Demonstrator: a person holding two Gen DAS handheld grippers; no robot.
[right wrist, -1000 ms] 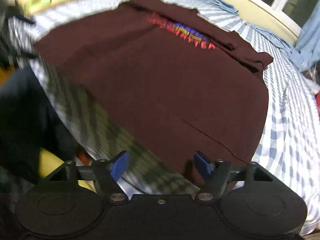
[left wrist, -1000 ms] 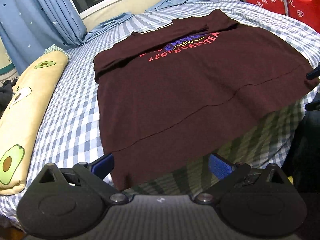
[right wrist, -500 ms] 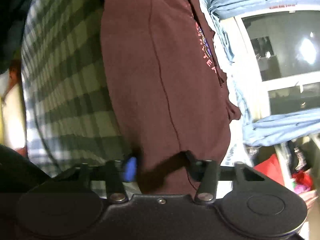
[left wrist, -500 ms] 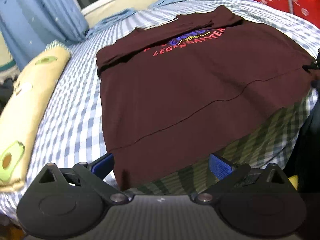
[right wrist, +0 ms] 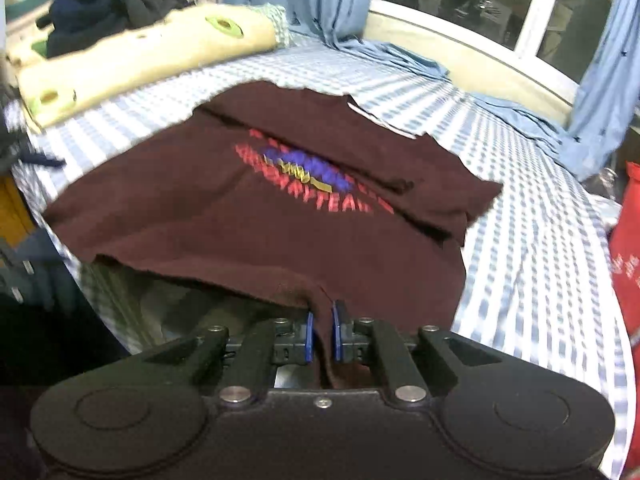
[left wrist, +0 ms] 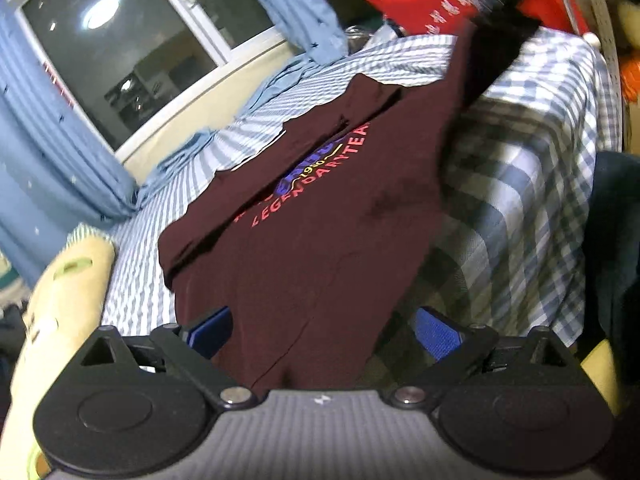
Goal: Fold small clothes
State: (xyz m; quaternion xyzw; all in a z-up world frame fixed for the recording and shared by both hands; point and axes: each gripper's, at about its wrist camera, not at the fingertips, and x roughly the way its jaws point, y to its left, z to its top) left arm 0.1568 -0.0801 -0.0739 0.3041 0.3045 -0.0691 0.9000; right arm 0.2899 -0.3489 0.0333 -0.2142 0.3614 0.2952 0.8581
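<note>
Hem of maroon tee [right wrist: 280,236] betw closing right gripper [right wrist: 322,332] pads, R wrist view only

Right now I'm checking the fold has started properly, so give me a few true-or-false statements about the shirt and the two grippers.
1. The right gripper pinches the hem of the maroon T-shirt. True; its jaws are closing on the cloth.
2. The left gripper is clamped on the shirt. False: its blue pads stand wide apart, with the hem lying between them untouched.
3. The shirt lies on a checked bedsheet. True.
4. The shirt's printed side faces down. False: the red lettering faces up.
5. The avocado-print pillow lies on the shirt. False: it lies beside it, apart.
</note>
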